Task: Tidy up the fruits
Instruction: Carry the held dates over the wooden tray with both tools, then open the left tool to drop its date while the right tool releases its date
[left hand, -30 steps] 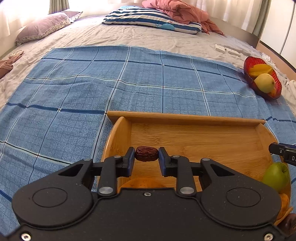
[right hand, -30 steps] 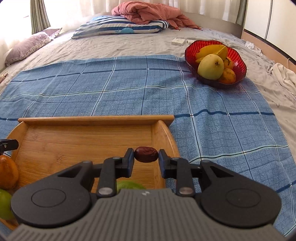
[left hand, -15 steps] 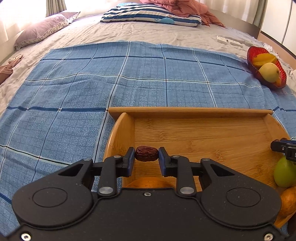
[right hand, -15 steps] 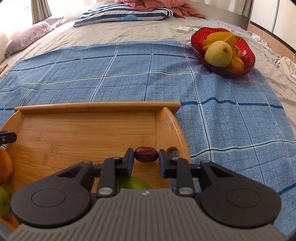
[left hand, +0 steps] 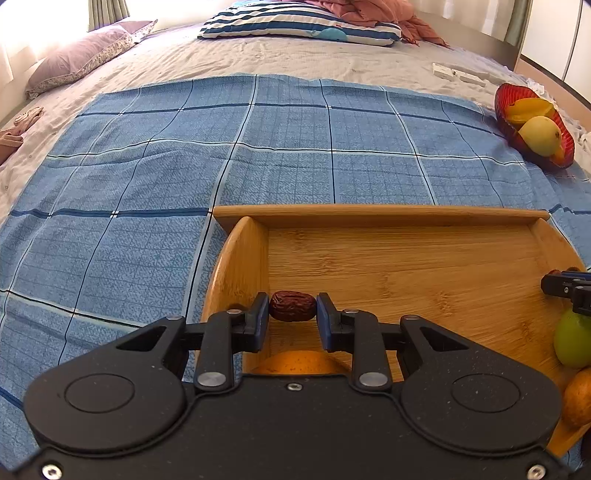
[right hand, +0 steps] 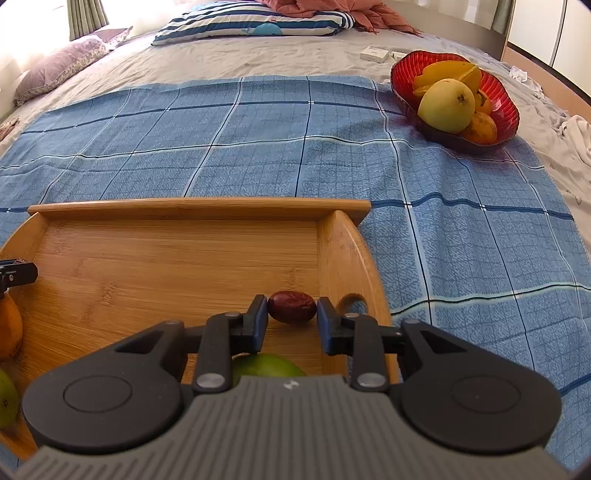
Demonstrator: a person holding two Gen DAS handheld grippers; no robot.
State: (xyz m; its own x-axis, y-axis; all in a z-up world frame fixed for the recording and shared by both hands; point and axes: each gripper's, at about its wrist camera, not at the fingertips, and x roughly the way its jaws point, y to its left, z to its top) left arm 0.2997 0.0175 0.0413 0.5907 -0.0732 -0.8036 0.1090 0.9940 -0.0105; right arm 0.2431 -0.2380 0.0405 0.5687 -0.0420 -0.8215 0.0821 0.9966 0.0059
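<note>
My left gripper (left hand: 292, 312) is shut on a dark red date (left hand: 292, 305) above the left end of a wooden tray (left hand: 380, 217). My right gripper (right hand: 291, 313) is shut on another dark red date (right hand: 291, 306) above the tray's right end (right hand: 199, 206). An orange fruit (left hand: 291, 363) lies in the tray under the left gripper. A green fruit (right hand: 267, 365) lies under the right gripper. A green fruit (left hand: 572, 341) and an orange one (left hand: 578, 395) show at the tray's right in the left wrist view.
A red bowl (right hand: 496, 86) with a yellow apple (right hand: 447, 105), starfruit and oranges stands far right on the blue checked cloth (right hand: 258, 140), seen also in the left wrist view (left hand: 504, 107). Pillows (left hand: 299, 24) and small white boxes (right hand: 375, 53) lie beyond on the bed.
Both grippers have moved lower and forward over the tray, each still holding its date. The tray looks larger and nearer in both views.
</note>
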